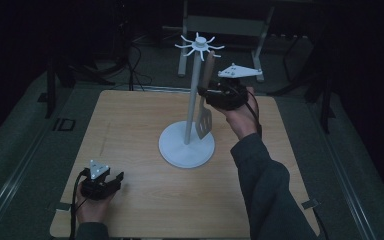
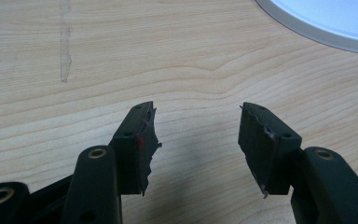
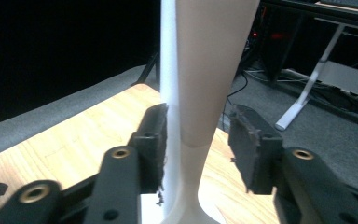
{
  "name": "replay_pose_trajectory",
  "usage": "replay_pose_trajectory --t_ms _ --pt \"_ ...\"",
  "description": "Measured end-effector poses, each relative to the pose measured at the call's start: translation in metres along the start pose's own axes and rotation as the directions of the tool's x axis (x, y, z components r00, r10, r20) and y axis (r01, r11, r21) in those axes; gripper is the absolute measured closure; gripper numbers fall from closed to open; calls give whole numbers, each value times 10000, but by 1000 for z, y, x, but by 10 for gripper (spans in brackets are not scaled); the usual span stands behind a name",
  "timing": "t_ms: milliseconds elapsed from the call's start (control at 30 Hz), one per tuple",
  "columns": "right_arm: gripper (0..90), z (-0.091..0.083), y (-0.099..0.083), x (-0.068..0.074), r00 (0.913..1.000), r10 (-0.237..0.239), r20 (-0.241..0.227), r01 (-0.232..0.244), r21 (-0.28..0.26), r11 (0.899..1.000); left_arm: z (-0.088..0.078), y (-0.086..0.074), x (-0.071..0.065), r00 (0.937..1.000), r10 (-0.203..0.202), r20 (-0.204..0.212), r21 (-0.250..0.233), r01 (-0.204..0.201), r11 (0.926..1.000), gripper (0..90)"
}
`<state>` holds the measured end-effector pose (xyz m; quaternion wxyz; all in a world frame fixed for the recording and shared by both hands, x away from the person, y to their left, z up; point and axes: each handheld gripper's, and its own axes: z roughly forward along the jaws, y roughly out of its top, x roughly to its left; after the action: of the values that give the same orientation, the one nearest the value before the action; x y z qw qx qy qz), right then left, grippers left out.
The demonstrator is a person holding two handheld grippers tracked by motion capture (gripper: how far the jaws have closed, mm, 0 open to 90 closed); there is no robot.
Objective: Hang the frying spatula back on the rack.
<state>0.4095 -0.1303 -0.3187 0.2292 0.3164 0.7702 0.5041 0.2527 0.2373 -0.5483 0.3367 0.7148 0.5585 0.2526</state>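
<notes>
The spatula hung from the white stand near the table's middle; the right gripper stood spread around its handle, pads apart from it; the left gripper, spread and empty, rested near the front left corner.

spatula: light wooden-brown handle, silvery slotted blade
stand: white all over, round base, pole and hooked top
worktop: pale wood with a wavy grain, one faint greyish streak
left tool: black, grey plate on top
right tool: black, grey plate on top
sleeve: dark grey-green
</notes>
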Motion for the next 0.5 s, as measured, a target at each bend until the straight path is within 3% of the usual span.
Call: replay_pose_trajectory --t_ms 200,500 --pt "445 0 -3 -3 9998 35 193 -37 91 10000 0 0 0 10000 3 2 2 -3 10000 462" --pt "371 -3 -5 -4 9996 62 260 -66 159 9999 0 0 0 10000 -5 0 -6 5 10000 461"
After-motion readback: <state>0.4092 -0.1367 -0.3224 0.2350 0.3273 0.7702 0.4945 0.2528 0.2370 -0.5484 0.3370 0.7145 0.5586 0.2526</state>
